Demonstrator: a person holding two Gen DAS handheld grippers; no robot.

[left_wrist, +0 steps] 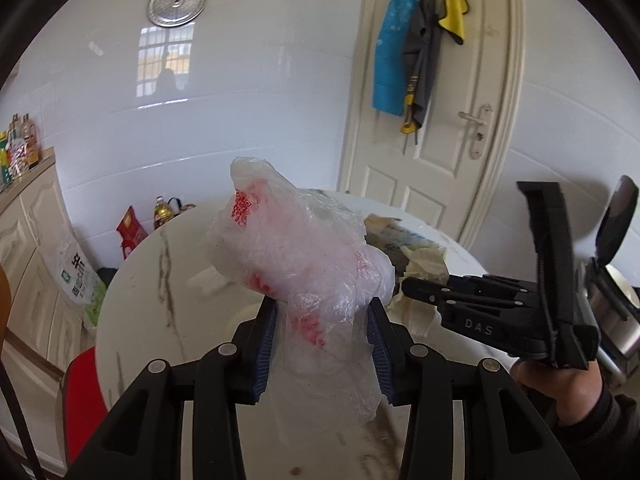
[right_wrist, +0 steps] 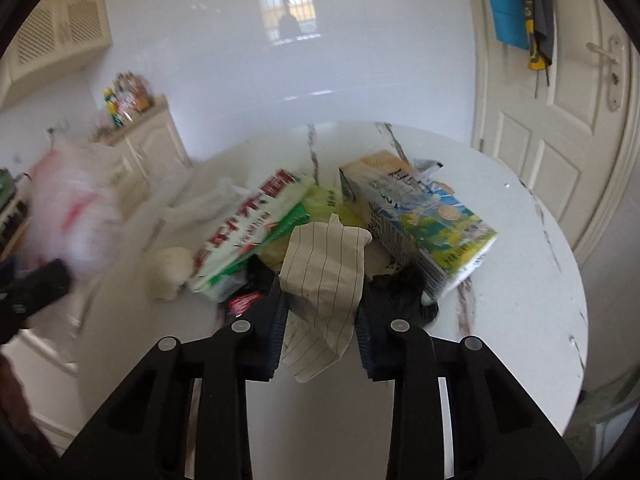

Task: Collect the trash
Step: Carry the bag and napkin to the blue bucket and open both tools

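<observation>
Up front, the left gripper (left_wrist: 323, 344) has its blue pads pressed in on a crumpled clear bag (left_wrist: 304, 256) printed with red marks and a red code patch; the bag stands raised above the white marbled table (left_wrist: 160, 280), its loose tail hanging between the fingers. The right gripper (right_wrist: 320, 330) is closed on a creased sheet of cream lined paper (right_wrist: 324, 276), folded and bent, held just over the table edge. Behind the paper lies a heap of trash: a green-and-white wrapper (right_wrist: 252, 236) with red lettering, a blue-and-yellow carton (right_wrist: 424, 220) on its side, black plastic (right_wrist: 400, 284), and a pale lump (right_wrist: 170, 270) to the left.
</observation>
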